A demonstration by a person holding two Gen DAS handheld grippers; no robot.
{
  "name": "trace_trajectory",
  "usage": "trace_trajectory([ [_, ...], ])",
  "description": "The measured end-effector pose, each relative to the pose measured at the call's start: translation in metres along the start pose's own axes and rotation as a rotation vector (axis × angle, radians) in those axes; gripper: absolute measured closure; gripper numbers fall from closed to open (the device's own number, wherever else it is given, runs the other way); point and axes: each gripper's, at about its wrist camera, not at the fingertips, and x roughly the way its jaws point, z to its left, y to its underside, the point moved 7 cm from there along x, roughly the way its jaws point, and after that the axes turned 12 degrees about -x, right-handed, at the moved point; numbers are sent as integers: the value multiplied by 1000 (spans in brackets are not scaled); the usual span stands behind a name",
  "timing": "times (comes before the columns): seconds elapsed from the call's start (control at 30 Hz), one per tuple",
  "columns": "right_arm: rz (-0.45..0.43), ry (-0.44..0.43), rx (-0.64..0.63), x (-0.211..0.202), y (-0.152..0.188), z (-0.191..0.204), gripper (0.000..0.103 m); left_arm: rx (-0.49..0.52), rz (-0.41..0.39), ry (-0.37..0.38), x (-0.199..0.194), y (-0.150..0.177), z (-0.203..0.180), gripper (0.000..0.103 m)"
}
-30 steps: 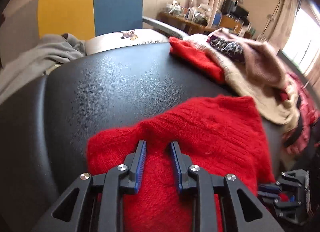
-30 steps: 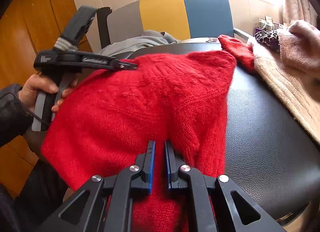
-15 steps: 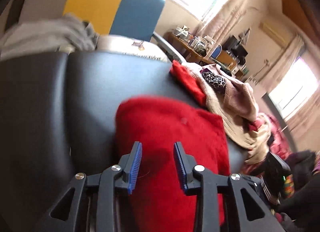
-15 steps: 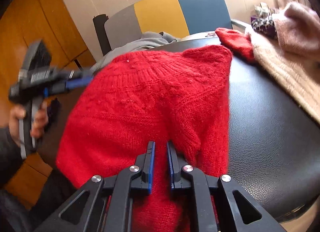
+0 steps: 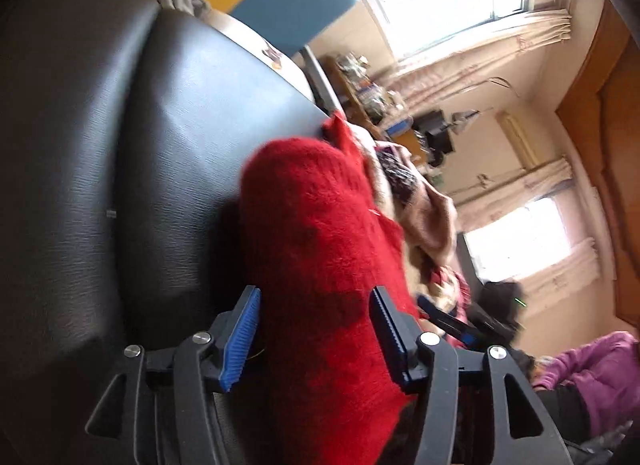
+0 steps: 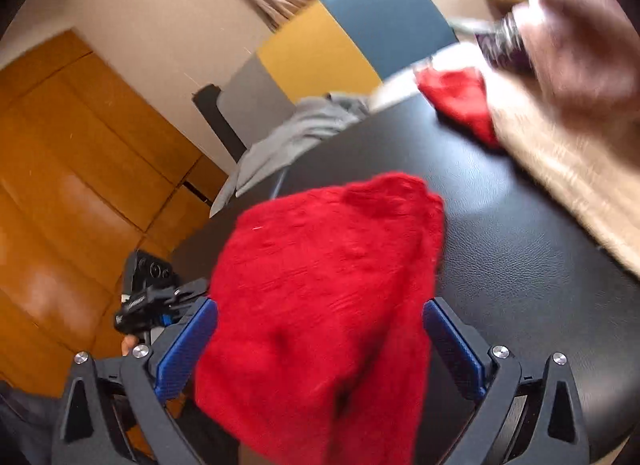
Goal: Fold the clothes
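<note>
A red knitted sweater (image 5: 320, 249) lies bunched on the black leather seat (image 5: 120, 169); it also shows in the right wrist view (image 6: 320, 289). My left gripper (image 5: 314, 329) is open, its jaws wide apart on either side of the sweater's near end. My right gripper (image 6: 320, 341) is open too, its blue pads wide apart around the sweater's near edge. The left gripper (image 6: 152, 301) shows at the lower left of the right wrist view. Both views are tilted and blurred.
A pile of other clothes, beige (image 6: 568, 161), pink (image 6: 580, 33) and red (image 6: 460, 101), lies at the seat's right side. A grey garment (image 6: 296, 137) hangs at the far edge before a yellow and blue chair back (image 6: 352, 45). Wooden panels (image 6: 80, 169) stand left.
Both grippers have opened wide; the right one let go of the sweater. The sweater has gone from spread flat to a narrower bunched shape. Both cameras have tilted sharply.
</note>
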Motion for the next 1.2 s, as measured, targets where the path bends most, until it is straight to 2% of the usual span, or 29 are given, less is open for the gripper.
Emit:
trace_trajectory([
  [0.1, 107, -71, 62, 36, 1, -22, 0, 33, 35, -9, 13, 0, 2, 41],
  [0.17, 171, -61, 74, 58, 6, -30, 0, 36, 59, -13, 20, 0, 8, 32],
  [0.23, 167, -126, 65, 67, 2, -26, 0, 0, 62, 20, 22, -2, 11, 30],
  [0.3, 192, -141, 43, 73, 5, -21, 0, -1, 47, 12, 27, -3, 6, 27],
  [0.37, 189, -126, -8, 75, 10, -15, 0, 50, 35, -35, 36, 2, -4, 22],
  [0.43, 182, -105, -78, 77, 16, -8, 0, 90, 30, -70, 41, 6, -10, 22],
  [0.5, 198, -50, -218, 80, 26, 4, 0, 70, 21, -84, 42, 7, -9, 36],
  [0.53, 206, -22, -289, 81, 30, 10, 0, 22, 22, -86, 39, 8, -5, 49],
  [0.57, 214, -5, -275, 82, 30, 11, 1, -4, 11, -82, 36, 10, -4, 58],
  [0.6, 222, 10, -253, 83, 28, 11, 8, -7, -8, -83, 32, 13, -5, 60],
  [0.63, 229, 26, -231, 83, 27, 12, 32, 1, -25, -82, 25, 19, -8, 62],
  [0.67, 234, 14, -217, 85, 28, 18, 45, 9, -41, -80, 18, 25, -12, 63],
  [0.7, 239, -1, -203, 87, 29, 24, 51, 18, -57, -77, 10, 32, -16, 64],
  [0.8, 259, -53, -217, 101, 34, 56, 53, 24, -104, -72, -30, 47, -16, 65],
  [0.9, 270, -130, -256, 125, 38, 101, 56, 13, -192, -69, -89, 56, -9, 65],
  [1.0, 276, -230, -298, 166, 37, 162, 60, -10, -311, -72, -154, 64, 2, 65],
  [1.07, 285, -294, -345, 196, 34, 206, 62, -17, -422, -94, -209, 69, 12, 65],
  [1.2, 316, -458, -449, 269, 21, 321, 63, -37, -633, -121, -308, 70, 28, 65],
])
